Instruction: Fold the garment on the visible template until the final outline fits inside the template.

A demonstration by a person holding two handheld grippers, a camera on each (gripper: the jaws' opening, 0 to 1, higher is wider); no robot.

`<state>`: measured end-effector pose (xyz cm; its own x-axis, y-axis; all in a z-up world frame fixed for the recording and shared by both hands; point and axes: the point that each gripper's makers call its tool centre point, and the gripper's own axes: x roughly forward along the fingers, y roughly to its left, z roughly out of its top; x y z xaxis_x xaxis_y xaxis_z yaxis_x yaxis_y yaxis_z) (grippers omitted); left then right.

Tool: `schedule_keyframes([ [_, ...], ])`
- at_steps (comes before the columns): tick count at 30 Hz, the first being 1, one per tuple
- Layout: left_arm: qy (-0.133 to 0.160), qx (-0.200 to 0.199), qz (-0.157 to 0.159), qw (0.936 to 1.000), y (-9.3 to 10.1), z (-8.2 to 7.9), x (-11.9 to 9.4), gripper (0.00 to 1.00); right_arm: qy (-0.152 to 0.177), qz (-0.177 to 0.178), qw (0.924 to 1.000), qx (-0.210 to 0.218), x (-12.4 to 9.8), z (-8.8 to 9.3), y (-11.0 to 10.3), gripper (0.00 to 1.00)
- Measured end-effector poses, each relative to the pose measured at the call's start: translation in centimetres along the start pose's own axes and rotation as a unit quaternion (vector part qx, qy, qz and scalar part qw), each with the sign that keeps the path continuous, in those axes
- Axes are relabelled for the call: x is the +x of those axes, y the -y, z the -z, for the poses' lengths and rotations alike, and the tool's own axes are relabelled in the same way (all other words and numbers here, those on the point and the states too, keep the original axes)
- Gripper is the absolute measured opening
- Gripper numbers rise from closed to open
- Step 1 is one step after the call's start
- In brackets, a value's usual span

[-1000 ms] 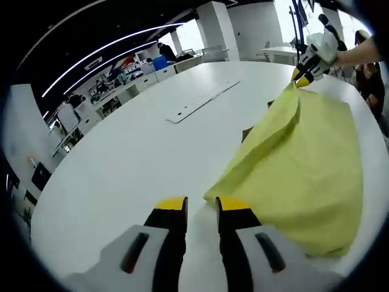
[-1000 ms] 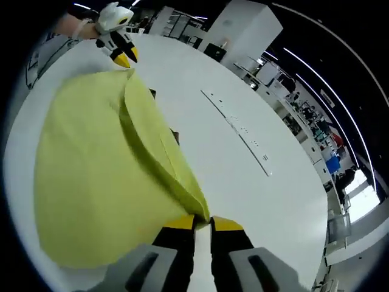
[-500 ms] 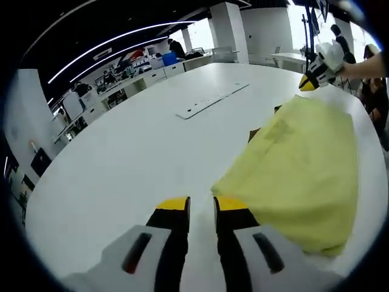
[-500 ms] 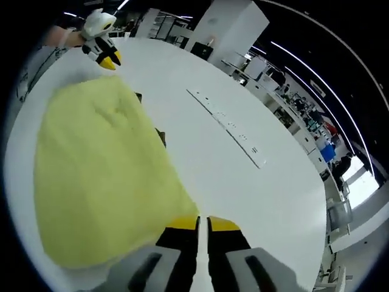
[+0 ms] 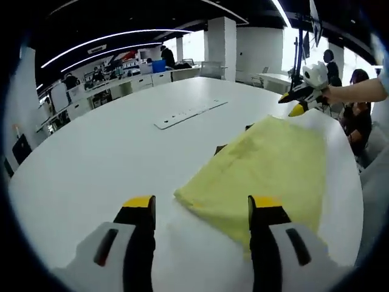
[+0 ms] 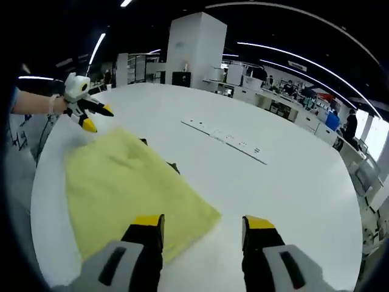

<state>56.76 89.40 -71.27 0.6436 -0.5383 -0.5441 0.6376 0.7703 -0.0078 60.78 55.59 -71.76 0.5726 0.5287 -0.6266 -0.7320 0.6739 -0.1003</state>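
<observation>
A yellow garment (image 5: 267, 161) lies folded flat on the white table (image 5: 91, 164). Small dark corners of the template (image 5: 220, 148) stick out from under its far edge. My left gripper (image 5: 202, 205) is open just short of the garment's near corner, holding nothing. My right gripper (image 5: 292, 104) hovers open over the far corner, held by a hand. In the right gripper view the garment (image 6: 127, 182) lies to the left of my open right gripper (image 6: 203, 224), dark template bits (image 6: 173, 166) show at its edge, and the left gripper (image 6: 97, 118) stands open beyond it.
A long white slotted panel (image 5: 188, 112) (image 6: 226, 140) is set into the table's middle. People stand past the table's edge at right (image 5: 358, 115). A white pillar (image 6: 194, 45) and desks lie beyond the table (image 6: 292, 176).
Both grippers have let go of the garment's folded edge and opened wide. The lifted edge has dropped and the garment now lies flat. Both grippers have drawn back.
</observation>
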Motion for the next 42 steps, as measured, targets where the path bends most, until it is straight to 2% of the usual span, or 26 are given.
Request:
schedule_keyframes([
  [2, 0.013, 0.011, 0.012, 0.9998, 0.7, -0.3, -0.2, 0.69, -0.008, -0.002, 0.9999, -0.009, -0.2, 0.3, -0.2, 0.58],
  [7, 0.03, -0.01, 0.029, 0.9991, 1.9, -0.8, -1.1, 0.81, -0.001, -0.008, 0.9999, -0.007, -1.2, 0.6, -0.8, 0.63],
  [11, 0.034, -0.02, 0.034, 0.9987, 2.3, -1.0, -1.6, 0.88, 0.009, -0.01, 0.9999, 0.011, -2.0, 0.4, -1.4, 0.73],
  [14, 0.045, -0.028, 0.043, 0.9977, 3.0, -1.4, -2.2, 0.93, 0.016, -0.012, 0.9995, 0.025, -2.5, 0.3, -1.8, 0.76],
  [17, 0.044, -0.031, 0.048, 0.9974, 3.6, -1.3, -2.7, 0.99, 0.01, -0.014, 0.9997, 0.019, -3.2, 0.4, -2.1, 0.79],
  [23, 0.05, -0.039, 0.054, 0.9965, 4.7, -1.1, -4.1, 0.99, 0.022, -0.017, 0.9988, 0.041, -4.5, 0.0, -2.5, 0.89],
  [26, 0.051, -0.046, 0.053, 0.9962, 5.3, -1.0, -4.7, 0.99, 0.029, -0.019, 0.9986, 0.039, -5.4, -0.3, -2.8, 0.89],
  [31, 0.068, -0.056, 0.048, 0.9949, 6.0, -1.8, -5.7, 0.99, 0.035, -0.019, 0.9982, 0.045, -6.9, -0.8, -3.2, 0.94],
  [42, 0.073, -0.066, 0.049, 0.994, 8.0, -1.0, -8.2, 0.89, 0.047, -0.014, 0.997, 0.06, -9.7, -0.7, -4.6, 0.86],
])
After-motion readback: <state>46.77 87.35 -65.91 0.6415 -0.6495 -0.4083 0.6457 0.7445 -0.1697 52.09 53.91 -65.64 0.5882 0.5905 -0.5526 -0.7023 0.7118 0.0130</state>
